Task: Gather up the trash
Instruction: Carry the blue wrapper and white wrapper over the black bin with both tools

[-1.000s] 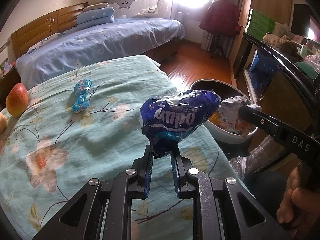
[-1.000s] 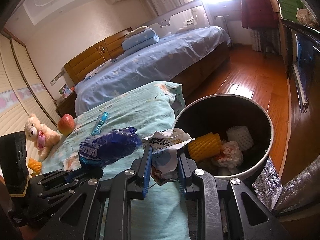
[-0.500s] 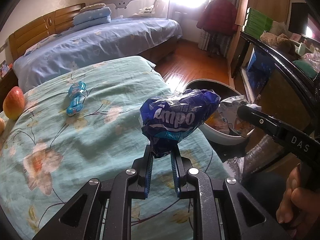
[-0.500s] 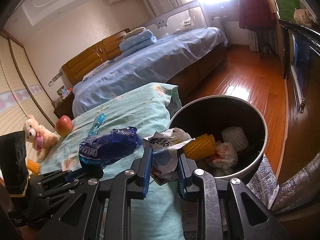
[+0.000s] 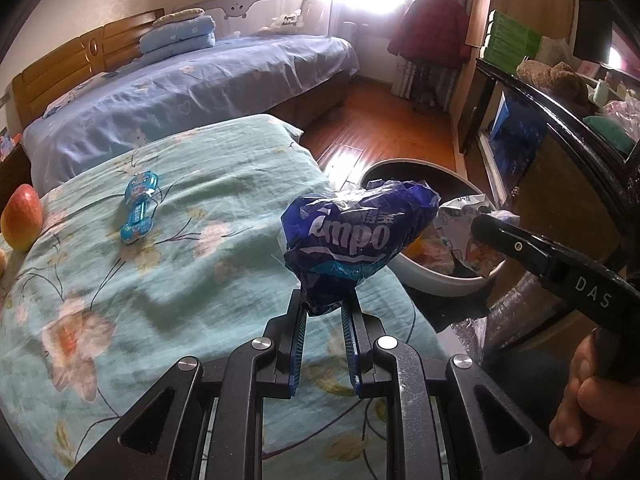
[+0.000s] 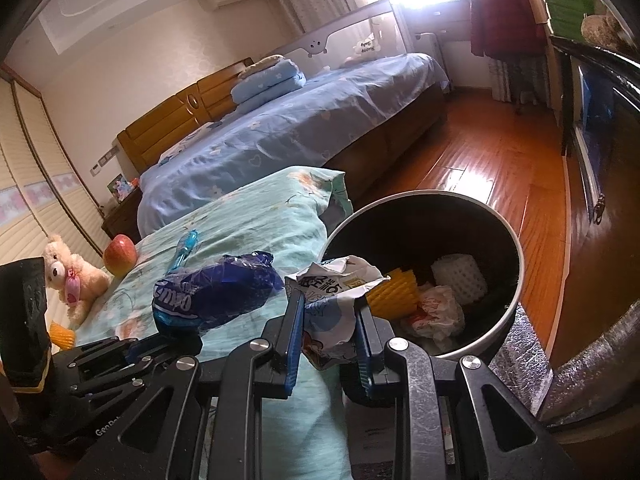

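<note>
Between the blue pads of the left gripper (image 5: 323,312) a crumpled dark-blue wrapper (image 5: 354,240) is pinched by its lower tail, its long axis rising up and to the right above the teal floral bed (image 5: 168,264), toward the trash bin (image 6: 508,320) just beyond. The right gripper (image 6: 329,316) clamps a white printed wrapper (image 6: 334,300) that stands roughly upright over the bin's near rim. Well ahead-left of the left gripper, a small blue packet (image 5: 139,208) lies on the bed pointing away, with an apple (image 5: 22,222) farther left.

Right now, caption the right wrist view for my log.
Right gripper holds a crumpled white wrapper beside the open trash bin.
</note>
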Demonstrator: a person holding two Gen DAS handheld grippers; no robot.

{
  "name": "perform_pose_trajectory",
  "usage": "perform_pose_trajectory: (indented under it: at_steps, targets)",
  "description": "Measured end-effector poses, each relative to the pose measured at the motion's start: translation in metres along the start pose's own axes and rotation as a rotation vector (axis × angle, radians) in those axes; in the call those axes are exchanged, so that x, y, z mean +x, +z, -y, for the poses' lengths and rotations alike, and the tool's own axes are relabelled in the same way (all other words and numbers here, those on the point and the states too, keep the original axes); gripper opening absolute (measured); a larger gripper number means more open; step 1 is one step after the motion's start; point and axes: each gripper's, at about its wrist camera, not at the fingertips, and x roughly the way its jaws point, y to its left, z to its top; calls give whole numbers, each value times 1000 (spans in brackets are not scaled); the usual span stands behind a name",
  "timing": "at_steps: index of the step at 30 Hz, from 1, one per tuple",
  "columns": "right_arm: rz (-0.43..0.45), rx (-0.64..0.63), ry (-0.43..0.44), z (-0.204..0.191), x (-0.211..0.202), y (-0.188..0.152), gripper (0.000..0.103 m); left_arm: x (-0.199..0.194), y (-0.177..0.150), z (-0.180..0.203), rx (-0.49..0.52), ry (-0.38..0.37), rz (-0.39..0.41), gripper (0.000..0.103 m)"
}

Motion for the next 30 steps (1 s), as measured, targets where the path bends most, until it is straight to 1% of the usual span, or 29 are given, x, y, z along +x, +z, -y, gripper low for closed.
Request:
perform_pose_trajectory:
  at_steps: [16,30]
  targets:
    - [3,18,-24,16,1,5,23,13,15,17,25,-10,-7,16]
    - [1,34,-37,28,5,13,23,28,24,21,34,-17,-25,17]
